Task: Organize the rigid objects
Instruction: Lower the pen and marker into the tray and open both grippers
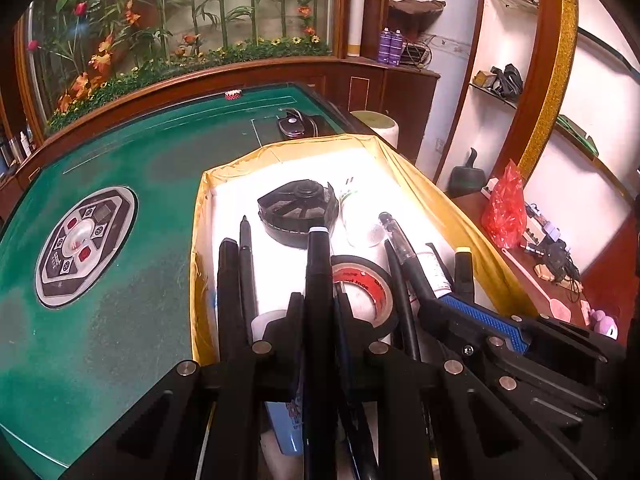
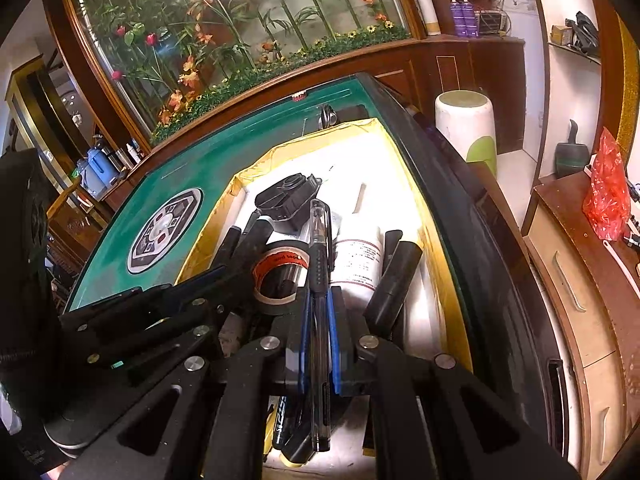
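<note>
A yellow-lined box [image 1: 416, 184] with a white floor sits on the green table [image 1: 120, 320]. In it lie a black round part [image 1: 296, 212], a roll of black tape [image 1: 364, 280], a white bottle [image 1: 356, 216] and several pens. My left gripper [image 1: 319, 300] is shut on a black marker [image 1: 319, 264] with a white tip, over the box. My right gripper [image 2: 318, 308] is shut on a clear pen [image 2: 319, 248] with a black grip, also over the box [image 2: 436, 240]. The tape [image 2: 280, 276] and a white bottle [image 2: 356, 256] lie just ahead of it. The right gripper also shows in the left view [image 1: 480, 320].
A round control panel [image 1: 84, 240] is set in the table centre. A black device [image 1: 294, 124] lies beyond the box. A white stool [image 2: 466, 124] stands to the right. A wooden cabinet with a red bag [image 2: 606, 196] is further right.
</note>
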A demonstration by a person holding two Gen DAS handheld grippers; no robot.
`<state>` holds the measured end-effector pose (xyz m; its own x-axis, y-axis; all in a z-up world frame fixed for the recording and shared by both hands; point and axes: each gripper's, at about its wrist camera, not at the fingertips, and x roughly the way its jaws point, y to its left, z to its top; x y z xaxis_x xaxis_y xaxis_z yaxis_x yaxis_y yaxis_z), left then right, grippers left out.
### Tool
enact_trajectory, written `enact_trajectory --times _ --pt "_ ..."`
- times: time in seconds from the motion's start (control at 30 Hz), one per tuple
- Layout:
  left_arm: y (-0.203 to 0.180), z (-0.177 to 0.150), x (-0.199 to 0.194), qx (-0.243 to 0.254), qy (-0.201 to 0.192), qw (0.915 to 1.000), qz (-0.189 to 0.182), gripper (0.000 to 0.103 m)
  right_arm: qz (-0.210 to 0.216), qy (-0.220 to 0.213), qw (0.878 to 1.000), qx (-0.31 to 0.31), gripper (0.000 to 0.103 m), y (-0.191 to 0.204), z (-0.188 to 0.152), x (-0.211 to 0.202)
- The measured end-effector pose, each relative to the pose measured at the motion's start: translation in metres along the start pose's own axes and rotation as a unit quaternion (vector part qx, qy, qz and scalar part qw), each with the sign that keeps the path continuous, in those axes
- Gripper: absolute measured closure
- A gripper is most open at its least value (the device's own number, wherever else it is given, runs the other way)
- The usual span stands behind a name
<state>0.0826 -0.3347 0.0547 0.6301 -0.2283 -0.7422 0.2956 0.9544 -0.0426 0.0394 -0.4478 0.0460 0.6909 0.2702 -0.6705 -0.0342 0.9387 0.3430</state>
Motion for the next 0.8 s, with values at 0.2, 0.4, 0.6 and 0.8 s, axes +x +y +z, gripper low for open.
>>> enact_trajectory --times 0.2,0.4,0.6,0.8 --pt "0.0013 0.0001 0.0022 -0.006 -0.004 1.0 -0.002 0.088 -0.004 0.002 1.0 -0.003 0.095 0.0 -0.0003 0.0022" --pt "0.0017 -0.0009 0.002 -0.007 -0.009 0.9999 -0.003 0.087 -0.007 0.002 1.0 -0.005 0.095 0.0005 0.0003 0.0025" --pt "0.0011 -0.0015 0.0017 -0.005 -0.013 0.9999 -0.003 0.087 -0.009 0.003 1.0 -0.004 0.095 0.0015 -0.0003 0.0022" --pt "0.0004 -0.0025 0.0015 -0.003 -0.016 0.9999 -0.003 0.087 -0.011 0.004 1.0 -0.005 0.095 0.0019 -0.0008 0.0017"
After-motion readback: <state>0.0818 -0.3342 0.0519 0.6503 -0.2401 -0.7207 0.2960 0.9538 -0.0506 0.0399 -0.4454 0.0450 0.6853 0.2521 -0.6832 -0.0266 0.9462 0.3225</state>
